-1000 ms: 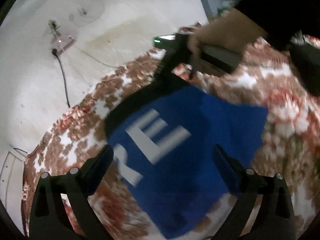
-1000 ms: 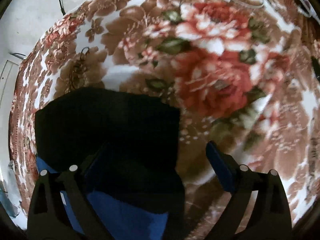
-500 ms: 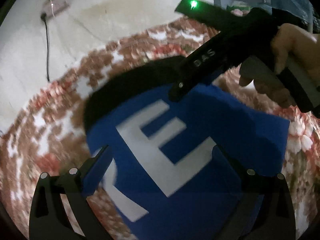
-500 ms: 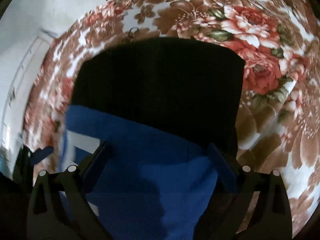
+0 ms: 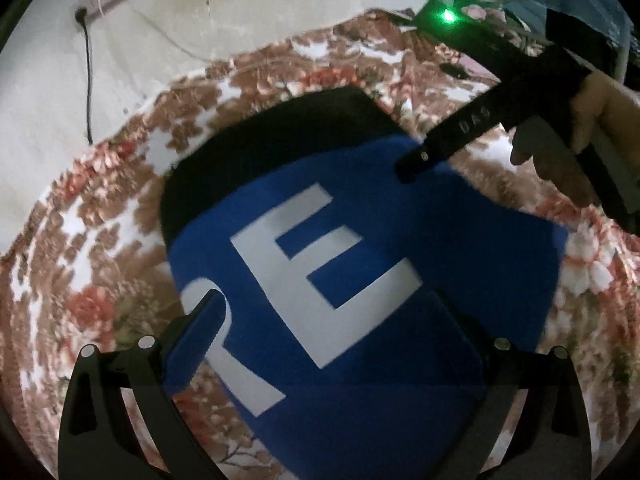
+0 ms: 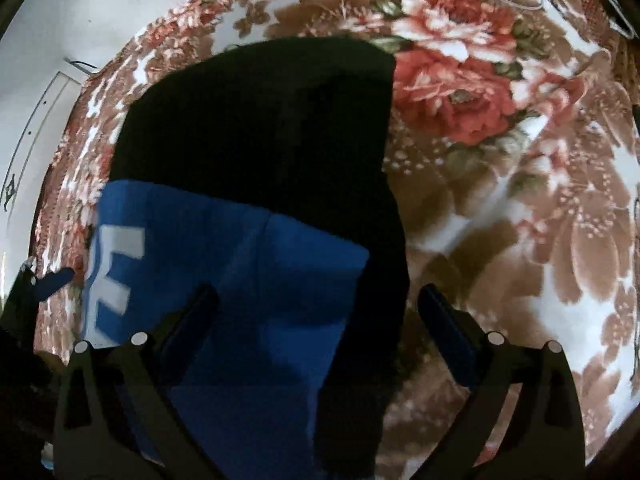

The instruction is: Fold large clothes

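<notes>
The folded blue-and-black garment [image 5: 360,264] lies on the floral bedspread [image 5: 100,248] directly beneath both spread, empty claws, left claw [image 5: 328,320] over the lettering, right claw [image 6: 316,312] over its black end.

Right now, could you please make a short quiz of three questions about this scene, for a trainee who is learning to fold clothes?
1. True or false: the left gripper has its fingers closed on the blue garment.
2. Which white letter shows whole on the garment? A) E B) K C) S
3. Fill in: the garment lies on a ____-patterned blanket.

Key: 1. False, both the left gripper and the right gripper are open and hold nothing. 2. A, the letter E. 3. Floral.
</notes>
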### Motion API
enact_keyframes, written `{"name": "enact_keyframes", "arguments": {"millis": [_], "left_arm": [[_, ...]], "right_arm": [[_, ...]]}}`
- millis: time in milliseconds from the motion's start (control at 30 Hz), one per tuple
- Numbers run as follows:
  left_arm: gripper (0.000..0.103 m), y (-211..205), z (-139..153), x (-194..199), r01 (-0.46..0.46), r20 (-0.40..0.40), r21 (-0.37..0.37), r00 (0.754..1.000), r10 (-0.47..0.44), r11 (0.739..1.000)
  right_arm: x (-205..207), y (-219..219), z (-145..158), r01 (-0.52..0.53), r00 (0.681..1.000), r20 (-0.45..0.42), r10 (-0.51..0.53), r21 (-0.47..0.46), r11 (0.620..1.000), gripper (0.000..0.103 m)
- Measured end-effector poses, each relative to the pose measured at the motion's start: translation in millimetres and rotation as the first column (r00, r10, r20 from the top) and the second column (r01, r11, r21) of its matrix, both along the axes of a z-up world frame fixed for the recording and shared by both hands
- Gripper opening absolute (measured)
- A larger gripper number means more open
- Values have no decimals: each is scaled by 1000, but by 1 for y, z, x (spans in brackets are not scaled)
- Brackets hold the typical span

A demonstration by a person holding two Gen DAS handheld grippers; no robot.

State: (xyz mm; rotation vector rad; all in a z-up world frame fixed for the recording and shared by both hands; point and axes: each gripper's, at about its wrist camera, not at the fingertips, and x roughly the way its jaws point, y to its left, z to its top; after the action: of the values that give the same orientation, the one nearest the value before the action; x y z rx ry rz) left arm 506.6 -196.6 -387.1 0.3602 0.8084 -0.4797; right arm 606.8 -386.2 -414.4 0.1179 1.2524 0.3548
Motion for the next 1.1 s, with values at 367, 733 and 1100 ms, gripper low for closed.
{"name": "enact_keyframes", "arguments": {"millis": [367,733,1100], "left_arm": [[98,14,42,-39,-46,15,-1,999,46,999],[97,113,-4,-2,-392,-376,-271,884,279,879],[99,126,-82,62,-501,-641,-398,751,158,769]], "right_arm": [[-52,-20,29,-32,999,-1,32,-10,999,98],[-54,-43,8,3,992,-126,8,89,996,98],[-11,-22,-54,1,951,-303,63,208,978,99]]}}
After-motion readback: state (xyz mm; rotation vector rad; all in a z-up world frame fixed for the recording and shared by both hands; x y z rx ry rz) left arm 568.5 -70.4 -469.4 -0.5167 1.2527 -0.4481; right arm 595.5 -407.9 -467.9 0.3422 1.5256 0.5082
